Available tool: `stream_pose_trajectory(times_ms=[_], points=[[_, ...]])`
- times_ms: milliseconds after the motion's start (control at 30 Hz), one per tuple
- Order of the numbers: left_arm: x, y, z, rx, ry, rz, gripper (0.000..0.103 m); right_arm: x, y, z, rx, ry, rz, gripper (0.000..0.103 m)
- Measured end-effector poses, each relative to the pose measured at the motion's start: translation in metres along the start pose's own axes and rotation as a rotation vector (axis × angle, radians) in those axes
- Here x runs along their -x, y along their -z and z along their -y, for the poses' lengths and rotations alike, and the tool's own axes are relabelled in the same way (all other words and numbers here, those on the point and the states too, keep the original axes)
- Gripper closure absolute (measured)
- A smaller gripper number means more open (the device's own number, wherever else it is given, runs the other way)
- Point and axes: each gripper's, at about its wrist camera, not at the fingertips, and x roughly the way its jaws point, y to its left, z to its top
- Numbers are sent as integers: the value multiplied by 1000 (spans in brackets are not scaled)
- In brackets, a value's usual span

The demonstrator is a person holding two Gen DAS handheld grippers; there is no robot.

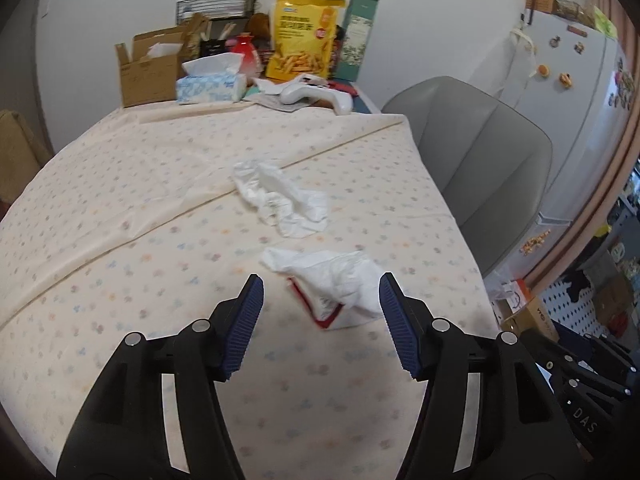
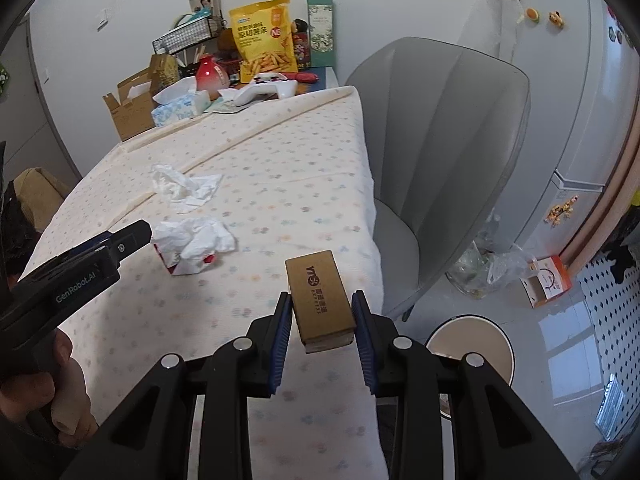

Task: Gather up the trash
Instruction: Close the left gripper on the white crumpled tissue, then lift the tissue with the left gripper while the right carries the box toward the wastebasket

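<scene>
Two tongs: right tongs (image 2: 320, 316) clamp the cardboard box (image 2: 320, 300); left tongs (image 1: 320, 300), apart, should straddle the crumpled tissue (image 1: 332, 272) squarely.

On the desk (image 1: 120, 184), one crumpled tissue (image 1: 280, 196) lies near the middle, and nearer the cameras a second tissue (image 1: 340, 276) lies on top of a small packet (image 1: 324, 312), the two tissues near each other but apart. Along the desk's far end stand an open carton (image 1: 148, 72) at the left, a tissue box (image 1: 212, 84) to its right, then a snack bag (image 1: 304, 36) behind a controller (image 1: 316, 96). A chair (image 1: 472, 152) stands right of the desk, a fridge (image 1: 576, 92) behind it, and a bin (image 2: 472, 344) sits on the floor below the desk's right edge.
</scene>
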Motion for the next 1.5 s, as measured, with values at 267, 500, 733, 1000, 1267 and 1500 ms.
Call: stream_pose_trajectory(times_ms=[267,500,733,1000,1267,1500], points=[[-36,-1,22,-56,-14,-99,68,-9,-5,20,-35,28,-7,72],[-30,-5,19,-37,-28,-73,99,-9,-5,25,-42,29,-9,72],[2,-17,29,-54,-38,14,99,16,-7,21,-29,20,41,72],[32,-20,45,-72,-24,72,99,53,-5,32,-37,52,101,72],[63,-23,73,-102,19,127,99,91,0,48,-63,94,158,72],[67,-18,111,-148,68,129,99,111,5,75,-111,150,177,72]])
